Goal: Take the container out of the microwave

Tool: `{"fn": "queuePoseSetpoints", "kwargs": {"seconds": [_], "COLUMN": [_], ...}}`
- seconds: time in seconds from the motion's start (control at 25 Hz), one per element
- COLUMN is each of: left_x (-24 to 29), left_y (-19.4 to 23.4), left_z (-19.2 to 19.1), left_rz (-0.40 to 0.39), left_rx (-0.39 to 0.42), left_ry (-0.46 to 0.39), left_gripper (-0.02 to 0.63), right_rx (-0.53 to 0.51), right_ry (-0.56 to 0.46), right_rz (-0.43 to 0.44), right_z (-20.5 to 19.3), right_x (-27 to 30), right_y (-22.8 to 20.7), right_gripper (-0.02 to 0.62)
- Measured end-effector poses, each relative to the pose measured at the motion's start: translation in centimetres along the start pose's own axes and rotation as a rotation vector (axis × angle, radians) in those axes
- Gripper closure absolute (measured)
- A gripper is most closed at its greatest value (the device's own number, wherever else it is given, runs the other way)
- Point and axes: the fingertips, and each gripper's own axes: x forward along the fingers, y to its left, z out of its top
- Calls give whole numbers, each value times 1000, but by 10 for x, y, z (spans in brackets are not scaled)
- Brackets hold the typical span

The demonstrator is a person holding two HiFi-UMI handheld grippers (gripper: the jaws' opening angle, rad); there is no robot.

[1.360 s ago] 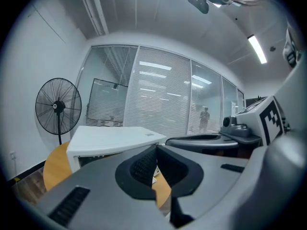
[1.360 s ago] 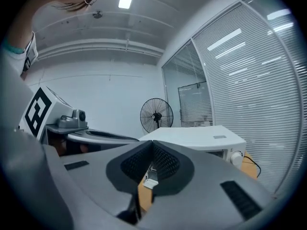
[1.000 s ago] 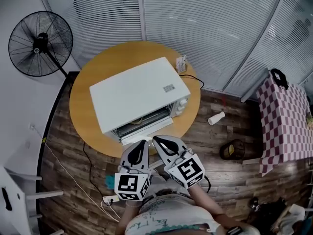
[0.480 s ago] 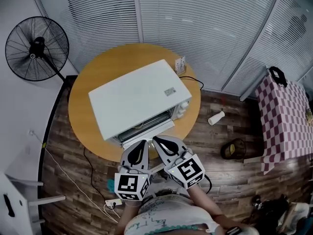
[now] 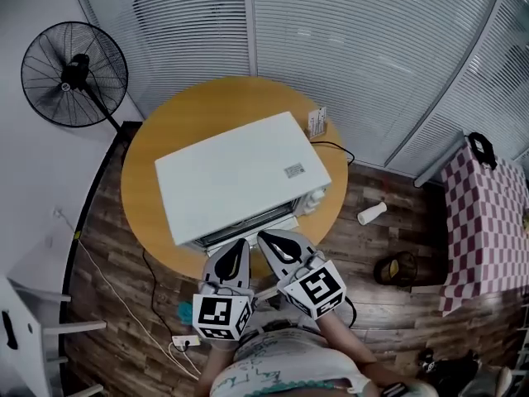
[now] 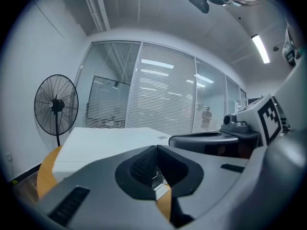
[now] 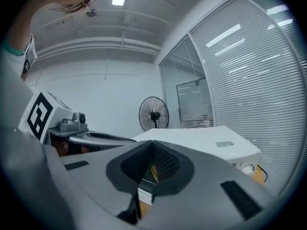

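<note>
A white microwave stands on a round wooden table, its dark glass front turned toward me. The container is hidden from all views. My left gripper and right gripper are held side by side just short of the microwave's front lower edge, touching nothing. Both are shut and hold nothing. In the left gripper view the left gripper points at the microwave. In the right gripper view the right gripper has the microwave ahead to its right.
A standing fan is at the table's far left. A small card holder sits behind the microwave, and a cable runs off the table. On the wood floor lie a white bottle, a dark round thing and a power strip. A checked cloth is at right.
Both shut grippers have edged a little closer to the microwave's front. The head view has shifted, so the table and microwave sit slightly further right and lower in the picture.
</note>
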Motion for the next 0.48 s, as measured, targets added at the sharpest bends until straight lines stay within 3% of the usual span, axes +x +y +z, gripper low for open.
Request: {"fn": "queuePoseSetpoints", "kwargs": {"seconds": [0.48], "left_x": [17], "left_y": [0], "left_z": [-8], "left_rz": [19], "left_rx": [-19], "left_ry": [33], "left_gripper": [592], "right_rx": [13], "right_ry": [26], "right_rz": [23], "right_z": [-5], "right_x": [5], "right_y": [-13], "right_gripper": [603]}}
